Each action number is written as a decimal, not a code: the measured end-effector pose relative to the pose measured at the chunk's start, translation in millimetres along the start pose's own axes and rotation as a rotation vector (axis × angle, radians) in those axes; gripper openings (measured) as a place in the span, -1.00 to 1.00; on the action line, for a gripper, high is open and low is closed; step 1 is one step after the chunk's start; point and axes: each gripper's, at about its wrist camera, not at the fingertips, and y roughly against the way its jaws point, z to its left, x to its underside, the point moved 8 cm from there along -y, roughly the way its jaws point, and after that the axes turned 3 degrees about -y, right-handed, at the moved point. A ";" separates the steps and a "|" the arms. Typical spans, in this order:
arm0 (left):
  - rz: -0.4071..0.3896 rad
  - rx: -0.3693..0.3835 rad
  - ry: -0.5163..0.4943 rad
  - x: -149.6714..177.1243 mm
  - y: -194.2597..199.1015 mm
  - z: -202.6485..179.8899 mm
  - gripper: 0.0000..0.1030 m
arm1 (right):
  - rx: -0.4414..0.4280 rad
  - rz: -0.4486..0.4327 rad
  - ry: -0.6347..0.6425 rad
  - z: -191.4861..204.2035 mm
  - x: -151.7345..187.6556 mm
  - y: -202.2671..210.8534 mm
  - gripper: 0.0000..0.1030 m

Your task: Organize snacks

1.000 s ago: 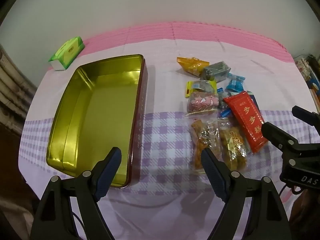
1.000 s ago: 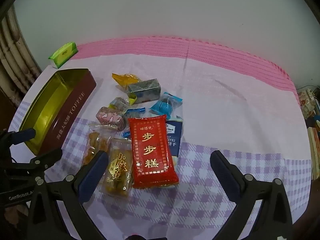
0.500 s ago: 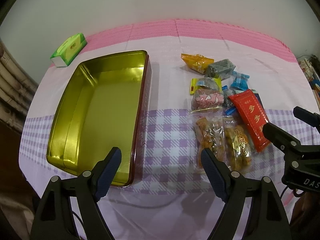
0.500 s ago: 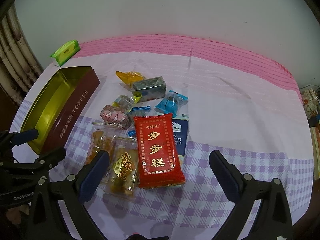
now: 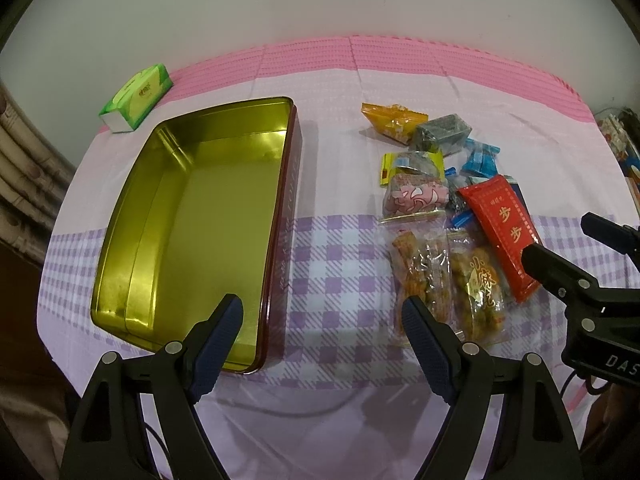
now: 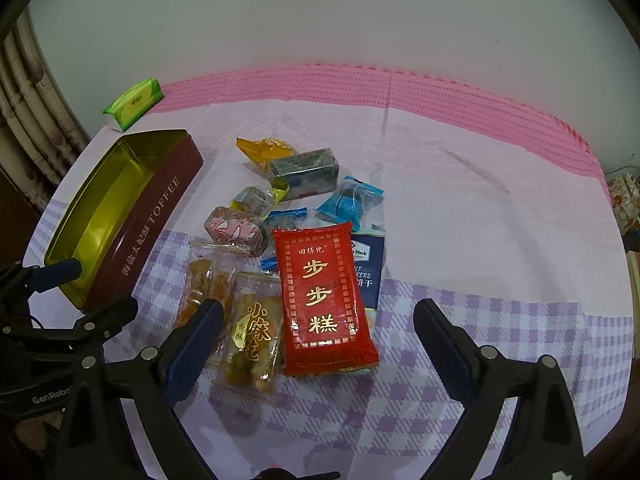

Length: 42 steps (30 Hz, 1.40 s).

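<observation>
An open gold-lined toffee tin (image 5: 208,220) lies on the left of the cloth, with nothing in it. To its right is a heap of snacks: a red packet (image 6: 322,292), two clear packets of fried snacks (image 6: 252,328), a pink sweet (image 6: 234,230), an orange packet (image 6: 266,148), a grey-green block (image 6: 306,168) and a blue wrapped one (image 6: 350,204). My left gripper (image 5: 322,305) hangs open above the tin's near right corner, holding nothing. My right gripper (image 6: 320,306) hovers over the red packet and one clear packet. Its jaws are closing, still wide, and the pads touch nothing.
A green tissue pack (image 5: 138,96) sits at the far left corner beyond the tin. A dark blue cracker packet (image 6: 366,272) lies partly under the red one. The right half of the pink and purple-checked cloth (image 6: 500,240) is bare. A curtain hangs at the left edge.
The right gripper's fingers have drawn a little closer together. Both views have shifted only slightly, and no snack has moved.
</observation>
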 end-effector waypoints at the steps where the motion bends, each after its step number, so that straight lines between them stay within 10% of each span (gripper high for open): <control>1: 0.000 0.000 0.000 0.2 0.0 -0.3 0.59 | -0.002 0.002 -0.002 0.0 0.5 -0.4 0.81; 42: -0.007 0.009 -0.004 -2.1 -2.3 -6.6 0.59 | -0.054 0.043 0.002 5.1 2.2 -18.5 0.54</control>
